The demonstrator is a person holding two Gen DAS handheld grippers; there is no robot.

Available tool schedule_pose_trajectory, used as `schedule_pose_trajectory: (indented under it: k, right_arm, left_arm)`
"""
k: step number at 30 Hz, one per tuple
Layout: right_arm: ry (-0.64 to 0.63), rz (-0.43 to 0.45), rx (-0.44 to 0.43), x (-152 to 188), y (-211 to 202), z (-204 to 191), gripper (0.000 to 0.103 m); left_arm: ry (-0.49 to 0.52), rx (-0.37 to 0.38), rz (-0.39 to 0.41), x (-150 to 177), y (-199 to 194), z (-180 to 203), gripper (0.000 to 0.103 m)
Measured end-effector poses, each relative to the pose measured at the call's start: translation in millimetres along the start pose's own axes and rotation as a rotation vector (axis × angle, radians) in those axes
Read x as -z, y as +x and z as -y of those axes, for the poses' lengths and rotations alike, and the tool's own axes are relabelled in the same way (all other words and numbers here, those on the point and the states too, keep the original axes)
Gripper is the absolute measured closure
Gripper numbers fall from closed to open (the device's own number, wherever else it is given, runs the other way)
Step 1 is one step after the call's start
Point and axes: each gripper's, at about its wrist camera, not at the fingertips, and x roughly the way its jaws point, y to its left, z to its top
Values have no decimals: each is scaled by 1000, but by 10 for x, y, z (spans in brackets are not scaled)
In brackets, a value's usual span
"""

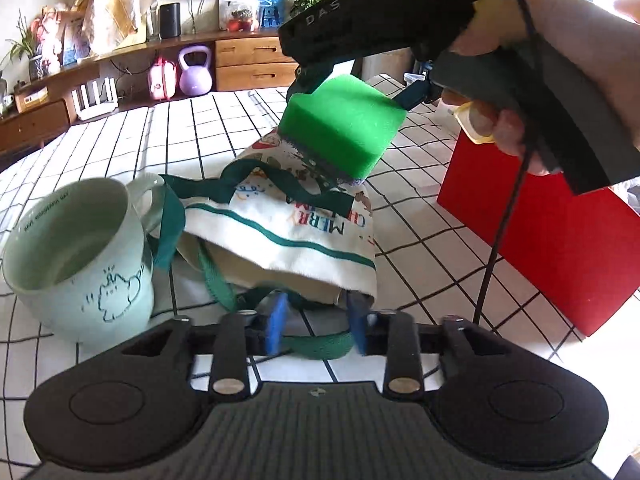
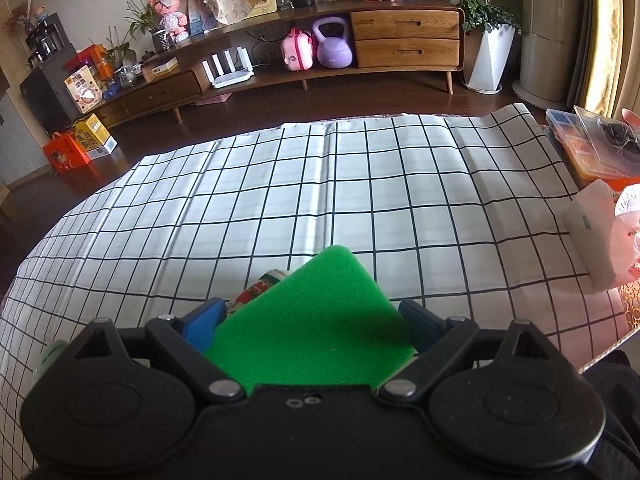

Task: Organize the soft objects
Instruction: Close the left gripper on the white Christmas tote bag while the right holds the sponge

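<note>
A green sponge (image 1: 344,128) hangs over a white cloth bag (image 1: 280,224) with green trim and straps, which lies on the checked tablecloth (image 1: 208,132). My right gripper (image 1: 354,94), held by a person's hand (image 1: 508,60), is shut on the sponge. In the right wrist view the sponge (image 2: 312,344) fills the space between that gripper's (image 2: 312,314) blue fingers, and a bit of the printed bag (image 2: 256,292) shows beneath. My left gripper (image 1: 318,320) stands partly open at the bag's near rim. A green strap (image 1: 316,346) lies loose between its fingers, and the right finger touches the rim.
A pale green mug (image 1: 80,248) stands upright just left of the bag. A red box (image 1: 560,248) stands to the right. Clear plastic boxes (image 2: 592,148) and a white packet (image 2: 592,236) sit at the table's right edge. A wooden sideboard (image 2: 400,36) lies beyond the table.
</note>
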Motion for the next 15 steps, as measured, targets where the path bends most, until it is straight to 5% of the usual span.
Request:
schedule_pose_trajectory:
  k: [2, 13, 15]
  right_arm:
    - [-10, 1, -3, 19, -23, -10, 11]
    - [-23, 14, -20, 63, -119, -4, 11]
    - [-22, 12, -20, 76, -120, 7, 11]
  left_arm:
    - [0, -1, 19, -12, 6, 10, 38]
    - [-205, 70, -23, -199, 252, -236, 40]
    - [-218, 64, -16, -216, 275, -240, 48]
